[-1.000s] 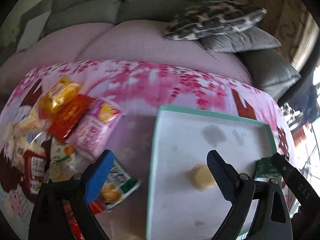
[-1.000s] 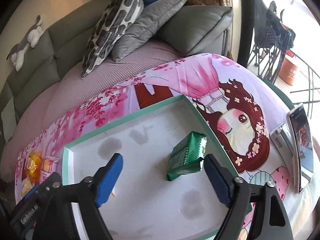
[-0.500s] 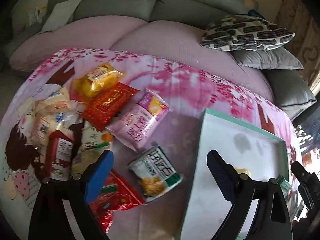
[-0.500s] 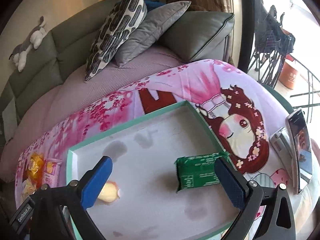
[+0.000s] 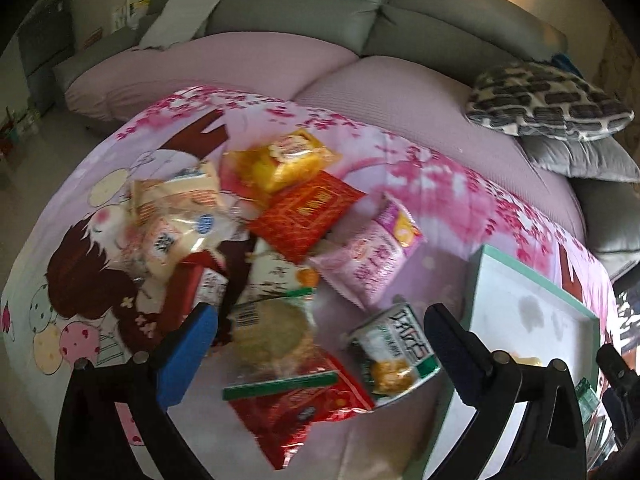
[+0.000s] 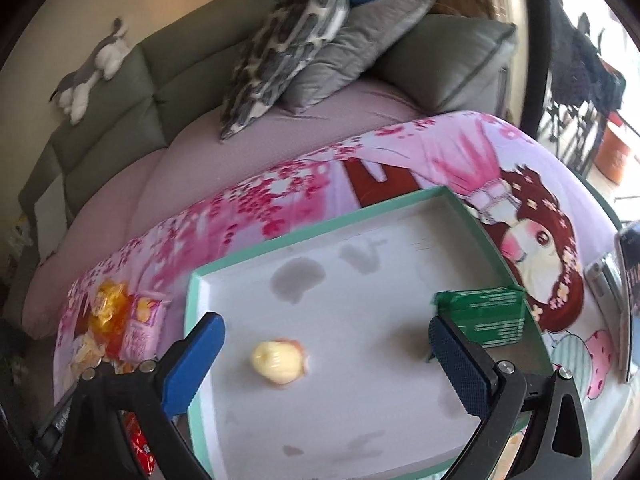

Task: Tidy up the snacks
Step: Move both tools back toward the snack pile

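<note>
picking the next snack is your step now. your left gripper [image 5: 320,344] is wide and holds nothing, over the snack pile [image 5: 280,260] beside the tray [image 6: 320,236]. your right gripper [image 6: 326,350] is wide too, over the tray. next, lower onto one pack [image 5: 394,350] and squeeze.

Pink cherry-blossom cartoon cloth [image 5: 432,176], mint-green rimmed white tray [image 6: 308,236], dark green packet [image 6: 486,314], pale yellow snack [image 6: 276,362], red packet with gold print [image 5: 312,212], yellow packet [image 5: 284,160], pink packet [image 5: 372,256], grey-black blotched cushion [image 6: 288,44], possibly grey-green sofa [image 5: 320,12]
</note>
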### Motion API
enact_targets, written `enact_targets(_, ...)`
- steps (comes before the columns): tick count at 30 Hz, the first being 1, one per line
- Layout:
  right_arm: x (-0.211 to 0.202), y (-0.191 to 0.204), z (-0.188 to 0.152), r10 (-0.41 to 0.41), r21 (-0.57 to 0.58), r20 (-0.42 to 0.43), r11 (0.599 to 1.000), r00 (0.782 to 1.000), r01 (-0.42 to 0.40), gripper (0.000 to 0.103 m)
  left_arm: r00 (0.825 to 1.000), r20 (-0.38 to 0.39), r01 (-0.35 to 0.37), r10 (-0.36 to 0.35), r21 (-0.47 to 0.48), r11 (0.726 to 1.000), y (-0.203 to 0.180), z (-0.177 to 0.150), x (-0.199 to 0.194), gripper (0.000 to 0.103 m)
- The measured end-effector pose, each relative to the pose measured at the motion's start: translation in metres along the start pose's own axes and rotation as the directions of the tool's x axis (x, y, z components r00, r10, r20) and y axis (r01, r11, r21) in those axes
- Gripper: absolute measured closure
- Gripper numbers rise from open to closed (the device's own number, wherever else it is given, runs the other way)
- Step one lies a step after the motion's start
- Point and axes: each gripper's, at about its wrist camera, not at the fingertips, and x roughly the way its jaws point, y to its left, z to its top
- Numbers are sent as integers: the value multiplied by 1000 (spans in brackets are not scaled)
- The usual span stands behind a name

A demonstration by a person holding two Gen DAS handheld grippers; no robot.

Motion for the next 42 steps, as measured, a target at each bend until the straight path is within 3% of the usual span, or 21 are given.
enact_targets(10, -6, 56, -20, 92, -112, -27, 989, 995, -94, 0, 994, 16, -108, 109, -9, 994, 41, 6, -6, 0)
enact_targets(14, -10, 80, -32, 148, -151, -47, 976, 988, -154, 0, 992, 29, -120, 120, 1, 993, 56, 9, -10, 0)
enact_targets(18, -10, 96, -42, 144, -189, -58, 970, 988, -152, 0, 990, 42, -136, 136, -14, 991, 73, 12, -14, 0)
enact_targets(29, -5, 126, -67, 150, -272, -98, 947, 984, -172, 0, 996, 39, -78, 82, -98, 992, 110, 18, -15, 0)
enact_targets(42, -6, 127, -72, 192, -245, -73, 948, 979, -205, 0, 1000, -8, -15, 14, -103, 995, 120, 12, 5, 0)
